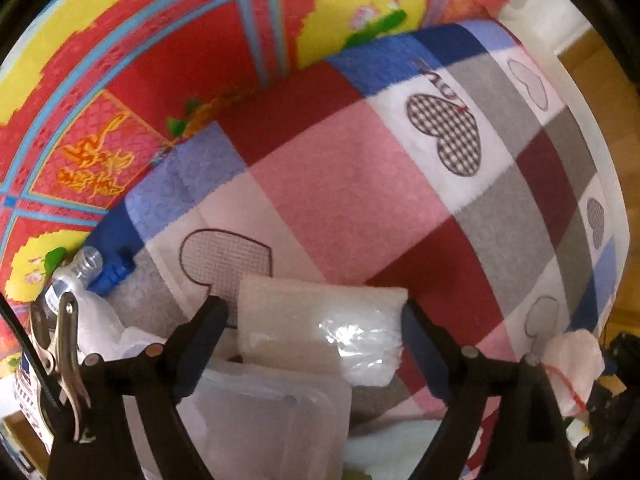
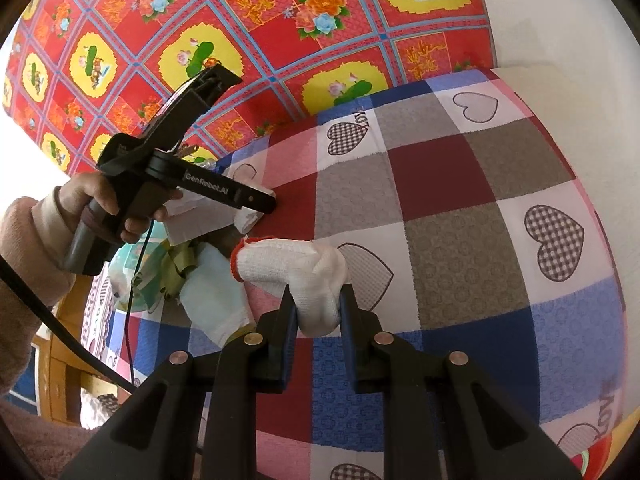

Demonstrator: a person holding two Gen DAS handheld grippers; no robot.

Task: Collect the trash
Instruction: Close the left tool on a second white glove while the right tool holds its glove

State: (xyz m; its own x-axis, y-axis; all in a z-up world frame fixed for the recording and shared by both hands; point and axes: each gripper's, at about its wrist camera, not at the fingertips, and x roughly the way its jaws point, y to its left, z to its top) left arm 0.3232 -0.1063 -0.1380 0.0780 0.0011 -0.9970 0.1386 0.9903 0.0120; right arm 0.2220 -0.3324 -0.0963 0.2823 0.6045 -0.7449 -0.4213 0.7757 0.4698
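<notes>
On the checkered bedspread (image 2: 440, 216), right tool (image 2: 318, 312) pinches a white glove (image 2: 304, 276) – looks bound for the trash pile (image 2: 192, 276) – while left tool (image 1: 316, 316) gapes around a foam block (image 1: 320, 332), probably next.

L wrist cam sits low behind its own fingers, v. close to the checked blanket (image 1: 360, 184), facing along it toward the red flowered cloth (image 1: 168, 64). R wrist cam sits higher & further back, looking down over the same blanket (image 2: 460, 216) toward the same cloth (image 2: 248, 32). Shared: blanket, cloth, white glove (image 1: 576, 368) (image 2: 304, 272). R view also takes in the left gripper (image 2: 256, 208) from the side.
</notes>
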